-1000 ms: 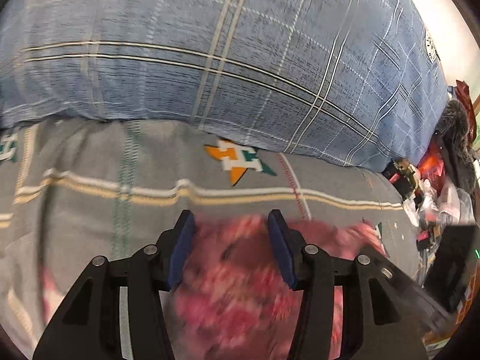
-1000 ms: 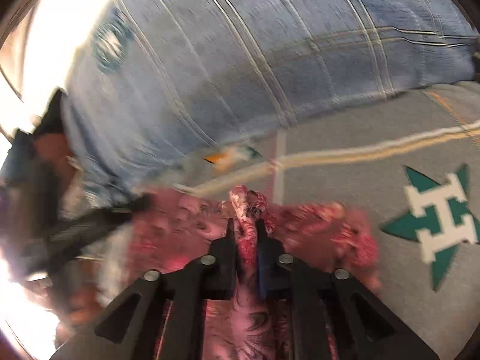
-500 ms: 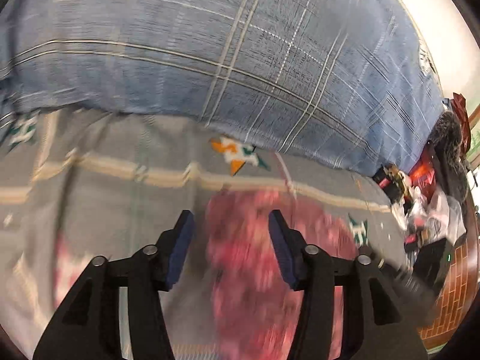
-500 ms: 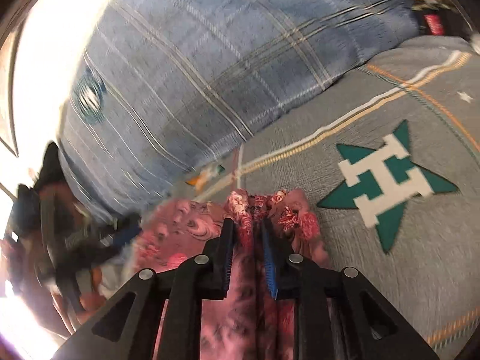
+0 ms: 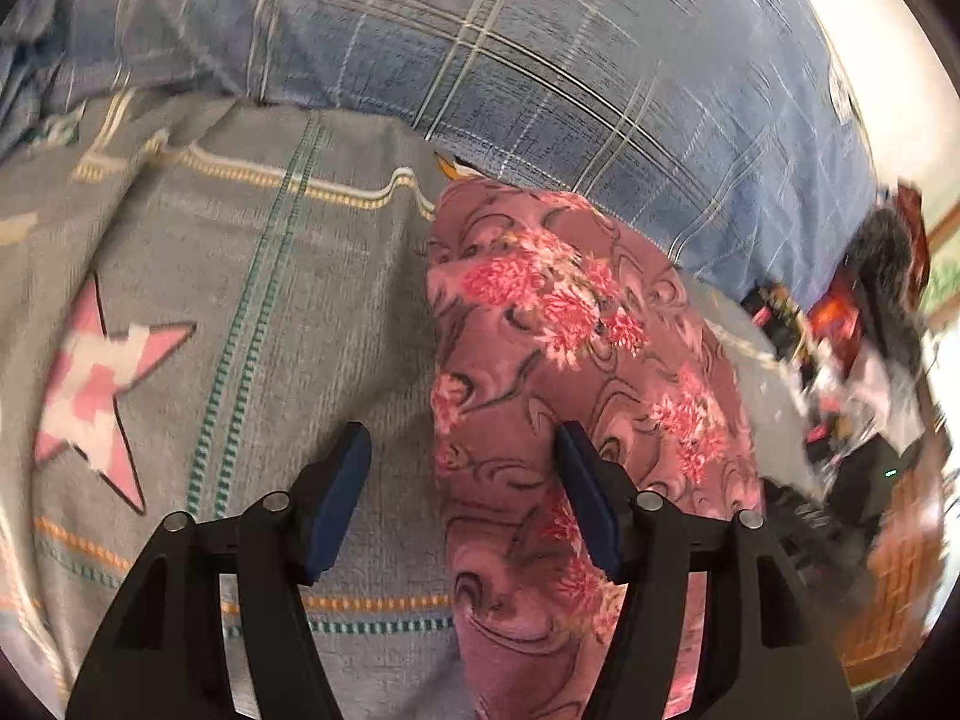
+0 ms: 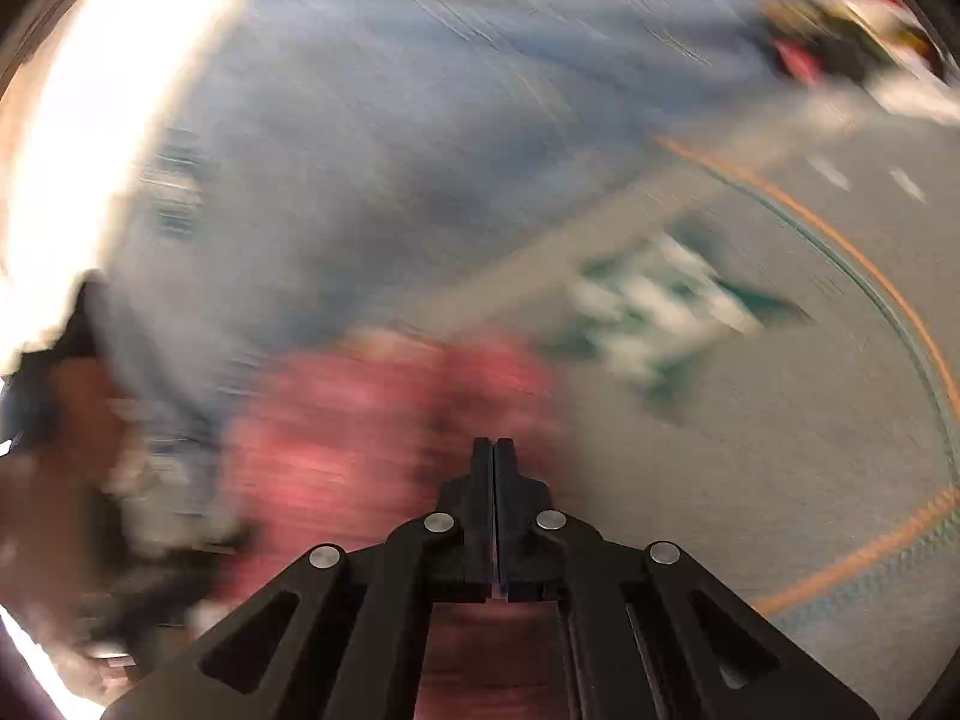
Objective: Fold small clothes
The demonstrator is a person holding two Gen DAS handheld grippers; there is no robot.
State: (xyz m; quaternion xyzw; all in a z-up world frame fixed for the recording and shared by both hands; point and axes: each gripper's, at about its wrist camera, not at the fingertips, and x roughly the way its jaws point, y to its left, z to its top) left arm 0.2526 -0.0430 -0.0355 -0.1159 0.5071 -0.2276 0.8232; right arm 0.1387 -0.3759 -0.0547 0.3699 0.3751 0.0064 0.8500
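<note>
Only one pink floral garment [image 5: 576, 372]; two grippers: left gripper [image 5: 462, 480], right gripper [image 6: 493, 450].

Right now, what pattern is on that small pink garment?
Pink flowers and dark swirls on the garment, clearest in the left wrist view.

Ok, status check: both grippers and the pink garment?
Left gripper open, jaws just widened, empty. Right gripper shut, nothing visible between. Pink floral garment on grey blanket. No obstruction.
</note>
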